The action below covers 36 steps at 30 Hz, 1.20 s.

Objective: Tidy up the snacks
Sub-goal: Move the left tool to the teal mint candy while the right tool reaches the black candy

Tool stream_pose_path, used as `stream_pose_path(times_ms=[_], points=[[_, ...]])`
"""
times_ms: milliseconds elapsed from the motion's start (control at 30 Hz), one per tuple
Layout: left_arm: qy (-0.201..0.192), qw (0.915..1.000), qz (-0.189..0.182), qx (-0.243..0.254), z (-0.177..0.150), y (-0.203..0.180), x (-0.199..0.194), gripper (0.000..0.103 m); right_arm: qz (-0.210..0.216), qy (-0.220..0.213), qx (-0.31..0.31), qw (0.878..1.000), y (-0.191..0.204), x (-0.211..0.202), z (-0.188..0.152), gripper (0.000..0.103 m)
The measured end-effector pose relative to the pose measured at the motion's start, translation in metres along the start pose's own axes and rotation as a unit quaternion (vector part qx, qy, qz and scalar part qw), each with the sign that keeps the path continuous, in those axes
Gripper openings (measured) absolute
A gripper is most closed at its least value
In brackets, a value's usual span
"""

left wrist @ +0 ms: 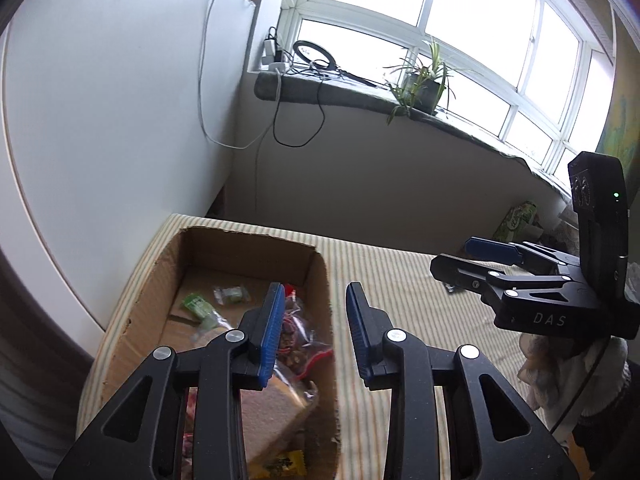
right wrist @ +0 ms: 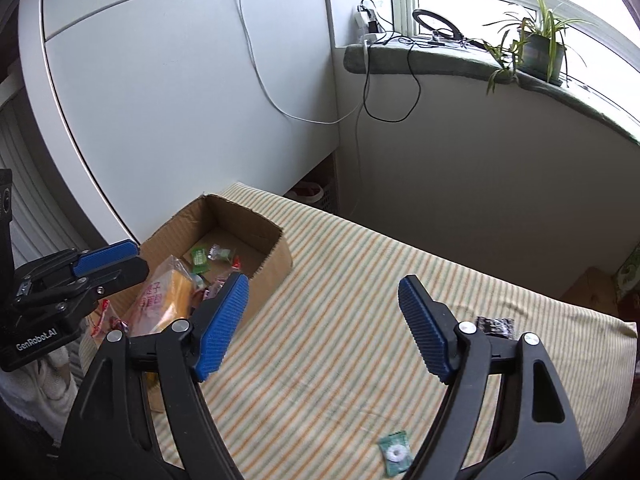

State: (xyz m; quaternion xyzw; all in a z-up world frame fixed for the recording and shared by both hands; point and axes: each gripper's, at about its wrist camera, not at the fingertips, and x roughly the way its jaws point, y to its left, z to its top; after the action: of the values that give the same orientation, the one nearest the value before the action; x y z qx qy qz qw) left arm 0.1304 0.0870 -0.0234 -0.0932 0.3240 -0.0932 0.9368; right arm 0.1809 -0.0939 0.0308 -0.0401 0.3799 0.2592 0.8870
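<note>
A cardboard box (left wrist: 256, 246) (right wrist: 276, 260) stands on the striped cloth and holds several snacks: green candies (left wrist: 196, 305) (right wrist: 199, 258), a clear bag of nuts (left wrist: 296, 340) and an orange-pink packet (right wrist: 164, 300). My left gripper (left wrist: 316, 330) is open and empty above the box's right wall; it also shows in the right wrist view (right wrist: 112, 260). My right gripper (right wrist: 324, 328) is open and empty above the cloth; it also shows in the left wrist view (left wrist: 472, 260). A green wrapped candy (right wrist: 395, 451) lies on the cloth near it. A black packet (right wrist: 496, 326) lies further right.
The striped cloth (right wrist: 340, 300) covers the table. A white cabinet (right wrist: 180, 100) stands behind the box. A window sill (right wrist: 440, 60) with a potted plant (right wrist: 540, 52) and cables runs along the back wall. Boxes and bags (left wrist: 520, 220) stand past the table's right end.
</note>
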Motion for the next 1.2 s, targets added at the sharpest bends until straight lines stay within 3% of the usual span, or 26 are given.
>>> stream_pose_path(times_ms=[167, 567, 700, 900, 1067, 1200], points=[[0.012, 0.9995, -0.028, 0.010, -0.014, -0.032, 0.004, 0.030, -0.022, 0.003, 0.019, 1.000, -0.044, -0.013, -0.016, 0.080], [0.095, 0.9892, -0.096, 0.058, -0.060, -0.118, 0.046, 0.030, -0.042, 0.015, 0.054, 0.998, -0.138, -0.020, -0.039, 0.080], [0.125, 0.9840, -0.112, 0.060, -0.075, -0.137, 0.062, 0.030, -0.027, 0.027, 0.062, 0.997, -0.161, -0.009, -0.043, 0.080], [0.168, 0.9766, -0.123, 0.052, -0.102, -0.153, 0.081, 0.030, 0.028, 0.050, 0.081, 0.995, -0.185, 0.024, -0.045, 0.080], [0.181, 0.9754, -0.121, 0.038, -0.108, -0.155, 0.092, 0.030, 0.060, 0.074, 0.079, 0.992, -0.189, 0.057, -0.041, 0.080], [0.184, 0.9756, -0.118, 0.021, -0.109, -0.150, 0.098, 0.030, 0.066, 0.103, 0.064, 0.990, -0.188, 0.085, -0.040, 0.069]])
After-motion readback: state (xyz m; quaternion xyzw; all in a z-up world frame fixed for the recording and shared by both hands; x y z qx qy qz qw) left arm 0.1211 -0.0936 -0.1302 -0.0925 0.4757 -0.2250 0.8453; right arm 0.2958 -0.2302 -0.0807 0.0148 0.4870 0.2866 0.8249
